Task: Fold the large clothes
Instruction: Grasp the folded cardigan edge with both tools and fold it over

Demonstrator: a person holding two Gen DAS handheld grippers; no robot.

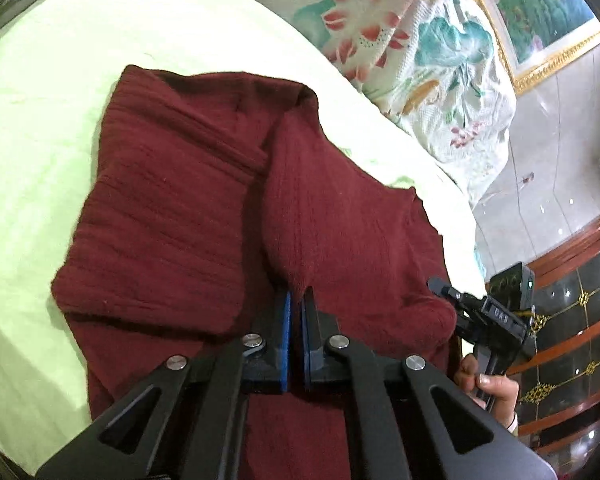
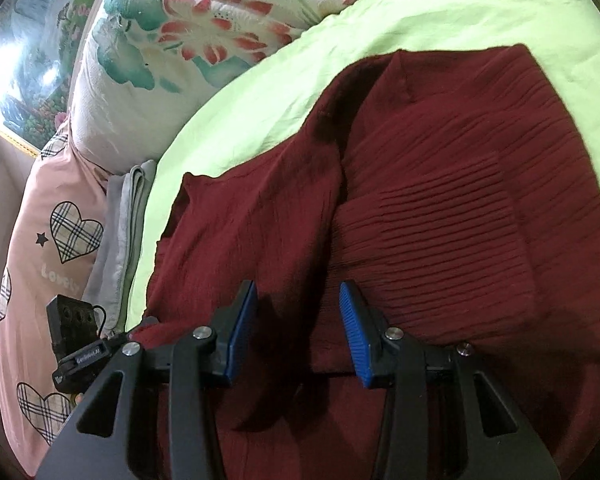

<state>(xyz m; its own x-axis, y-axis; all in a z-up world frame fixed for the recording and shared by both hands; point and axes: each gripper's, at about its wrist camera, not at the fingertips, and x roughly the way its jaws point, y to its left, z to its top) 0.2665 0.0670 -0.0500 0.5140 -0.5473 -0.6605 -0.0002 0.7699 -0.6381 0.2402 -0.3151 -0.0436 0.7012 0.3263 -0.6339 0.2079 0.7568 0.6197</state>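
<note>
The dark red knitted garment point(image 1: 204, 208) lay partly folded on the light green bed sheet point(image 1: 40, 120), with one sleeve laid over its body. The left gripper point(image 1: 298, 300) was clenched on a raised fold of this garment, the blue pads almost touching with the cloth pinched at their tips. The right gripper point(image 2: 298, 304) stood released, its jaws apart above the fabric and pressing on nothing. In the left wrist view the right gripper was at four o'clock, held by a hand point(image 1: 488, 384). A floral quilt point(image 1: 420, 40) lay at one o'clock
</note>
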